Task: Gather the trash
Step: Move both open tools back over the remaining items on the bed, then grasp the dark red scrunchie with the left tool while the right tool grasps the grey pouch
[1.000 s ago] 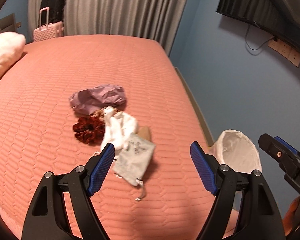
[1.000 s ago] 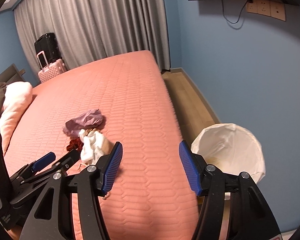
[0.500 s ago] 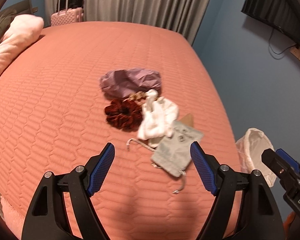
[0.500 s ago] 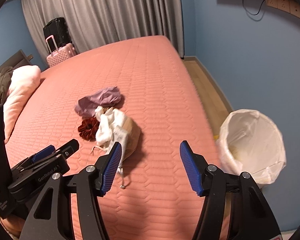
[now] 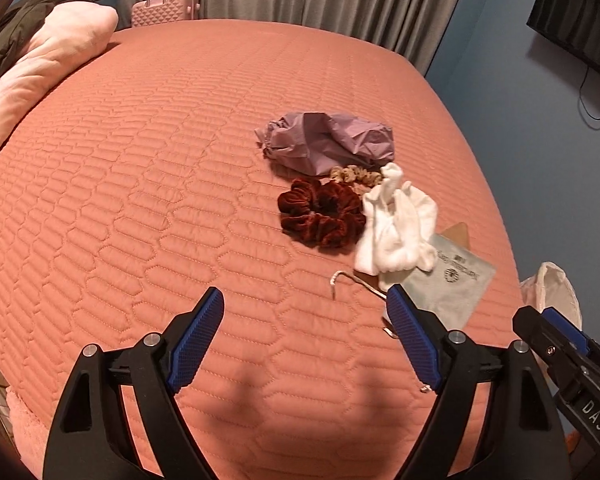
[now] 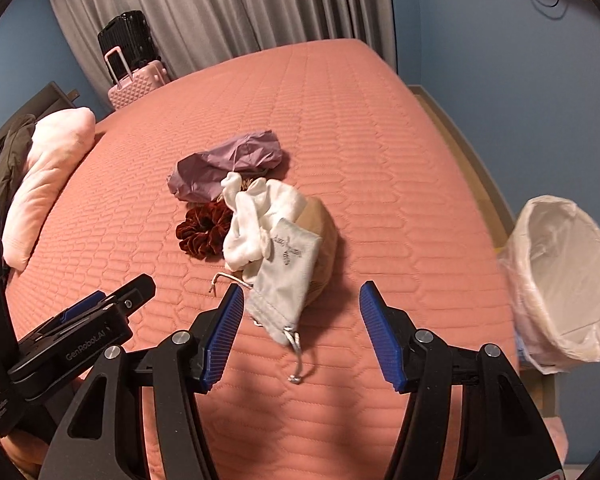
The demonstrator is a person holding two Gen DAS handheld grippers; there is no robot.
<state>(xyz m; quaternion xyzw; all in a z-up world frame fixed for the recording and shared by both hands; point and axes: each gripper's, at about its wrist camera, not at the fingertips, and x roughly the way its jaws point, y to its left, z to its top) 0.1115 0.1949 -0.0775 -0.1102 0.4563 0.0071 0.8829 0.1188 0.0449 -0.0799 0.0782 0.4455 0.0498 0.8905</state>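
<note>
Both grippers have been brought lower and closer to the pile on the pink quilted bed (image 5: 140,208); the heap now fills the middle of each view, where a second ago it sat smaller and farther off.

The left gripper (image 5: 306,336) is seen with its jaws opening, already wide, and nothing between them. The right gripper (image 6: 300,328) is held at a medium spread, also empty; the drawstring end of the grey pouch (image 6: 288,276) lies just ahead of its gap, at lower centre of the right view.

The pile is noted as follows: crumpled purple paper (image 5: 328,140) at the far end, a dark red scrunchie (image 5: 320,216) touching a smaller beige scrunchie (image 5: 354,174), a white cloth (image 5: 396,228) draped partly over the pouch, and a tan item (image 6: 320,232) half hidden underneath.

The lined bin (image 6: 568,280) is found at the right edge of the right view, beside the bed and well apart from the pile.

Nothing has been picked up yet. The approach is judged a reach for a first item, probably the pouch or cloth, being nearest.
</note>
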